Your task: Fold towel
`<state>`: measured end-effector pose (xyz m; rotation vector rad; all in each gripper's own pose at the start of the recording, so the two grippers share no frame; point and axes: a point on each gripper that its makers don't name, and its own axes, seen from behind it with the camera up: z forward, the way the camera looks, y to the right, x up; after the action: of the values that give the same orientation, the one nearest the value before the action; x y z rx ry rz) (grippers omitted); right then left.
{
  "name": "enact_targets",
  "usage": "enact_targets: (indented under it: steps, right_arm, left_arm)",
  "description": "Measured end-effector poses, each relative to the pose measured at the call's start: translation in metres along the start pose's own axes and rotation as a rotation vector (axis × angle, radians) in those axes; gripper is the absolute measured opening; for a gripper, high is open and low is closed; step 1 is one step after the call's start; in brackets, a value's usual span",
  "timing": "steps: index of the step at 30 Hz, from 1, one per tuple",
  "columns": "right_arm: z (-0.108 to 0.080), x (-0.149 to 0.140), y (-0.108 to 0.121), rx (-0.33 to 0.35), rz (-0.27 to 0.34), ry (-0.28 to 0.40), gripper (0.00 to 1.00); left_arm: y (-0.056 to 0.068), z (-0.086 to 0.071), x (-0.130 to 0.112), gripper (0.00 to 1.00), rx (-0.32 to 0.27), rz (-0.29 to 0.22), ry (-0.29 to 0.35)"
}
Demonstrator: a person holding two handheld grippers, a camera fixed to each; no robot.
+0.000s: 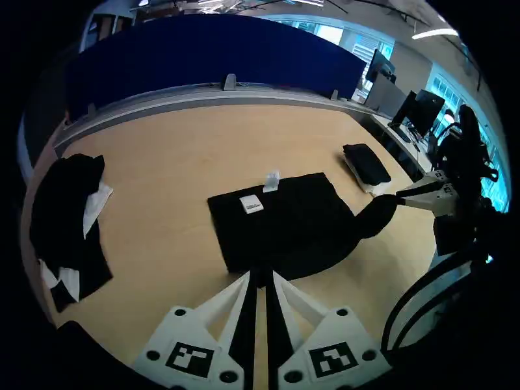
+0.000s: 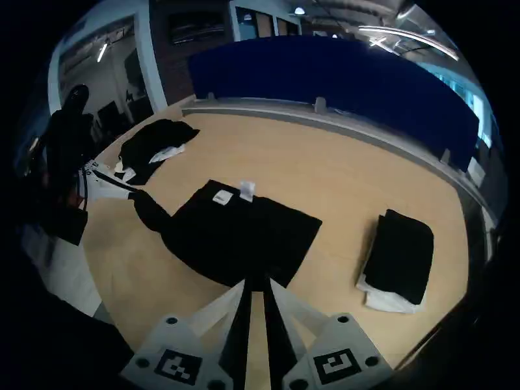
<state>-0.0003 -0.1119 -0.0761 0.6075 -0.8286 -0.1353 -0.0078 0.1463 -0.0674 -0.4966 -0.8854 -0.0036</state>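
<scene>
In the left gripper view, I'm looking down my left gripper [image 1: 261, 273]. Its fingers are drawn nearly together, and I'm pinching the near edge of the black towel [image 1: 279, 221] right at their tips. The towel is lying spread on the middle of the tabletop [image 1: 169, 169], with a white tag [image 1: 251, 204] showing near its far-left corner. Off to the right, my right gripper [image 1: 398, 197] is nipping the towel's other near corner, and that corner is pulling up into a peak off the wood. A heap of cloths [image 1: 65, 214] is sitting well apart at the left, and a folded stack [image 1: 367, 164] is lying apart beyond the towel on the right.

In the right gripper view, I'm getting the other side of it. The right fingers are closed down to a sliver, and the towel's edge is running up into the tips, so I'm judging the cloth is caught between them. The left gripper is showing at the left, gripping its stretched corner.

For this fold, I'm reckoning the trick is lifting both corners together at a level height. I'm wanting the edge between them taut as I'm carrying it straight over toward the far edge with the tag, so corners are landing on corners. Letting one side lag is risking a skewed, wrinkled fold, and a loose pinch is risking a dropped corner.
</scene>
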Motion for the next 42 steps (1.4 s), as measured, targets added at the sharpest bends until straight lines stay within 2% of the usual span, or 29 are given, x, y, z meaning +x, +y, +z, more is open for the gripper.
enact_targets:
  steps: [6, 11, 20, 33, 42]
  right_arm:
    - [0.021, 0.009, 0.012, 0.001, 0.017, -0.003, 0.13]
    - [0.035, 0.015, 0.024, -0.003, 0.043, -0.006, 0.13]
    - [0.059, 0.023, 0.045, -0.017, 0.076, -0.024, 0.13]
    - [0.088, 0.017, 0.056, -0.026, 0.120, -0.063, 0.13]
    - [0.107, 0.016, 0.064, -0.034, 0.160, -0.077, 0.13]
  left_arm:
    - [-0.006, 0.020, 0.016, 0.09, 0.000, -0.023, -0.004]
    - [-0.016, 0.038, 0.025, 0.09, 0.009, -0.021, -0.015]
    - [-0.031, 0.070, 0.027, 0.09, 0.018, -0.023, -0.056]
    - [-0.048, 0.095, 0.025, 0.09, 0.037, -0.042, -0.100]
    - [-0.058, 0.117, 0.024, 0.09, 0.048, -0.030, -0.144]
